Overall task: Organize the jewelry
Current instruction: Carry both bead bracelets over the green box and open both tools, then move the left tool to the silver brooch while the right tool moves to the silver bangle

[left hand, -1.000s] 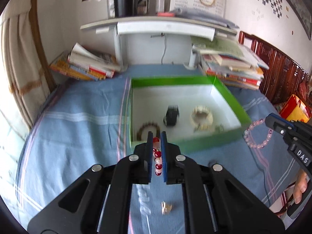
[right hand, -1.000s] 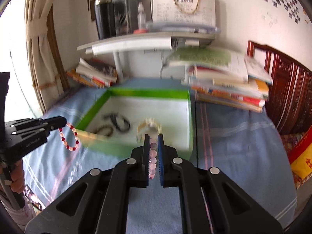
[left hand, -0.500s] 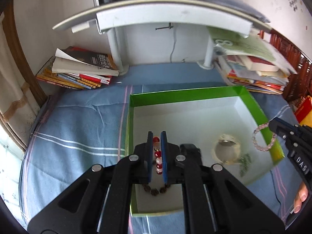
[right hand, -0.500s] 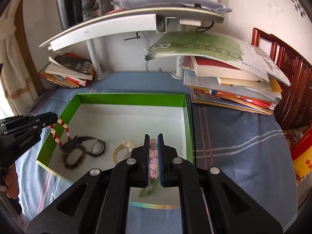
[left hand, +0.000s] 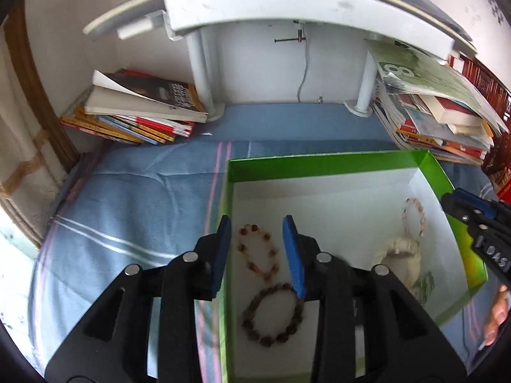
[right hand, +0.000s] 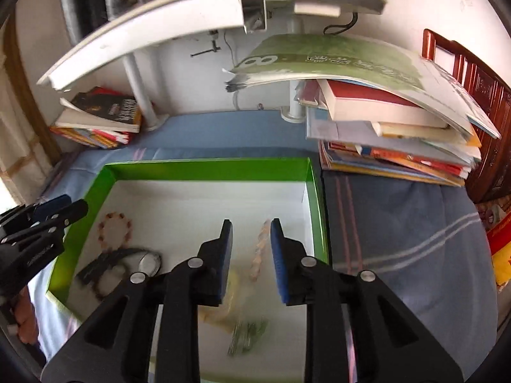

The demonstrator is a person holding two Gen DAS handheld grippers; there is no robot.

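A green-walled box (left hand: 319, 162) with a white floor lies on the blue cloth; it also shows in the right wrist view (right hand: 204, 167). My left gripper (left hand: 257, 242) is open above the box's left side. The red-and-white bead bracelet (left hand: 258, 252) lies on the floor between its fingers, also seen from the right wrist (right hand: 114, 230). My right gripper (right hand: 250, 247) is open over the box's right side, with the pink bead bracelet (right hand: 259, 252) below it, blurred; it also shows in the left wrist view (left hand: 414, 220). A brown bead bracelet (left hand: 271, 314), a cream bangle (left hand: 400, 255) and a black watch (right hand: 118, 263) lie in the box.
Book stacks stand at the back left (left hand: 137, 111) and back right (right hand: 392, 127). A white shelf on posts (left hand: 287, 3) overhangs the back. A dark wooden chair (right hand: 472, 92) stands at the right. Small greenish jewelry (right hand: 247, 335) lies near the box front.
Both grippers have opened and let go of their bracelets. The red-and-white bracelet and the pink bracelet now lie inside the box. Both grippers moved further forward over the box.
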